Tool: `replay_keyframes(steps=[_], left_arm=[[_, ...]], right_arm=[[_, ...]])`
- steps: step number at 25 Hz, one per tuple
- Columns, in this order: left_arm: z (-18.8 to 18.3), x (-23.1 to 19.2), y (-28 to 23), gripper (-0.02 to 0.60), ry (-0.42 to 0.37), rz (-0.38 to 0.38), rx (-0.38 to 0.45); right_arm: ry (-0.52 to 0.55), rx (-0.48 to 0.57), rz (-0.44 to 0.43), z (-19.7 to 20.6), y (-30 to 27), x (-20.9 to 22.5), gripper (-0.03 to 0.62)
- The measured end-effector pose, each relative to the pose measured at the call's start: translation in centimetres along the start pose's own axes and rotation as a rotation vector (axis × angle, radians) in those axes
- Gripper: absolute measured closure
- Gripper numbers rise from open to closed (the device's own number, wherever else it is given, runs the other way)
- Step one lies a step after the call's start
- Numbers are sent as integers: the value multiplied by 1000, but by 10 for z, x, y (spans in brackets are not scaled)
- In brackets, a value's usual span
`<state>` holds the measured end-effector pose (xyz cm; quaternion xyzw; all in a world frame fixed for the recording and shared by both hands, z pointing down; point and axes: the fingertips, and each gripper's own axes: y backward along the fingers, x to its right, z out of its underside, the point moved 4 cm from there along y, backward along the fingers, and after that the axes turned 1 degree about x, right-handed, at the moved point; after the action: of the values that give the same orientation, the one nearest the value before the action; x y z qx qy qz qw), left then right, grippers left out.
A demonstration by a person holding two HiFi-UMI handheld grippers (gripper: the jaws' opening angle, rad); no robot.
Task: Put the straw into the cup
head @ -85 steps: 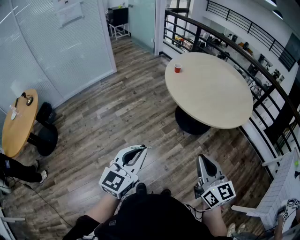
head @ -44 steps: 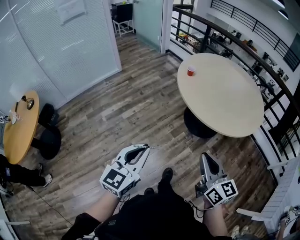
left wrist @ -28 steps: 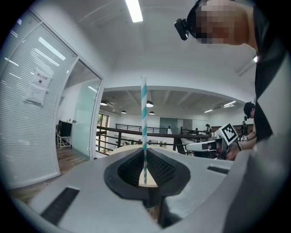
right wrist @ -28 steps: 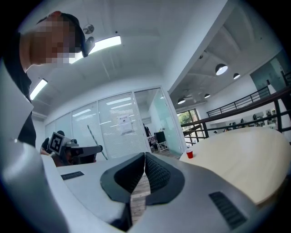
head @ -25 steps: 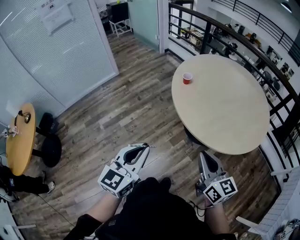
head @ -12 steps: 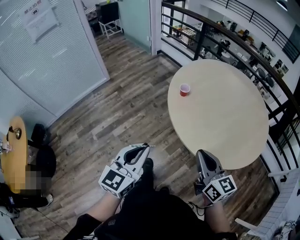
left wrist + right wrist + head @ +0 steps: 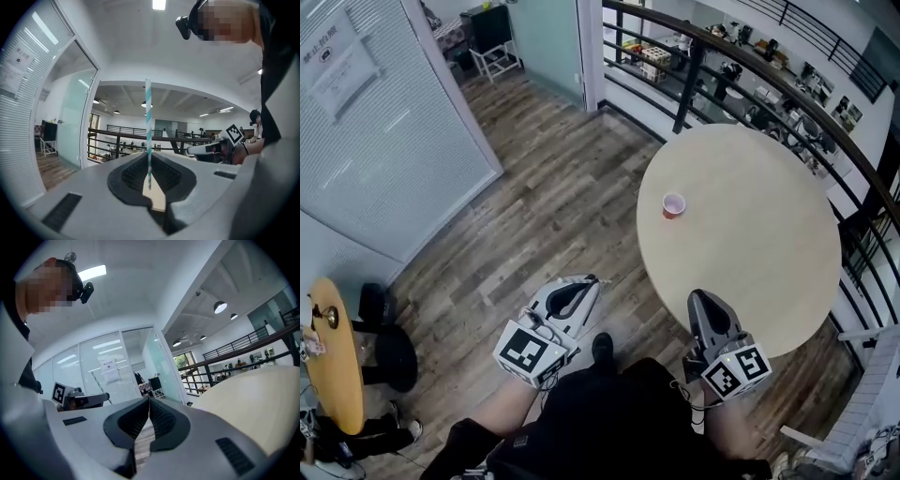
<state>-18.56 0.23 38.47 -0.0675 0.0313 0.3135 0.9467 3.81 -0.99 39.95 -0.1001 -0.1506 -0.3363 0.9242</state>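
Far left in the head view, at about 8 o'clock: the edge of a small orange table (image 7: 336,370) on wood plank floor (image 7: 525,216).

At 6 to 7 o'clock, held low in front of the person's body: left gripper (image 7: 585,286), tips aimed toward 1 o'clock. Jaws clamped on a thin teal-and-white striped straw (image 7: 148,131), pinched near its lower end between the dark ribbed pads. In the left gripper view, straw upright, rising toward 12 o'clock well past the jaw tips.

At 1 o'clock from the left gripper, well apart from it: small red cup (image 7: 674,204), upright and mouth up, on a round beige table (image 7: 750,244), close to the tabletop's 9 o'clock edge. Pale interior visible; contents too small to make out. Straw well apart from the cup, not over it.

At 5 o'clock of the head view: right gripper (image 7: 701,302), tips overlapping the table's near edge, cup at its 12 o'clock. Jaws closed pad against pad in the right gripper view, the tabletop spreading away at 3 o'clock.
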Motion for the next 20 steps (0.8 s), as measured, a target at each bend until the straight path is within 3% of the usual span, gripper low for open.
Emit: replay_keyframes(steps=[9,20], left_arm=[[-1,-36,-77,555,10,85,-38],[-10,-48,-191,555,39,62,-72]], right_arm=[[-31,7,84,-10,-38,54,572],[-87,-3,60,-33,-67,151,572]])
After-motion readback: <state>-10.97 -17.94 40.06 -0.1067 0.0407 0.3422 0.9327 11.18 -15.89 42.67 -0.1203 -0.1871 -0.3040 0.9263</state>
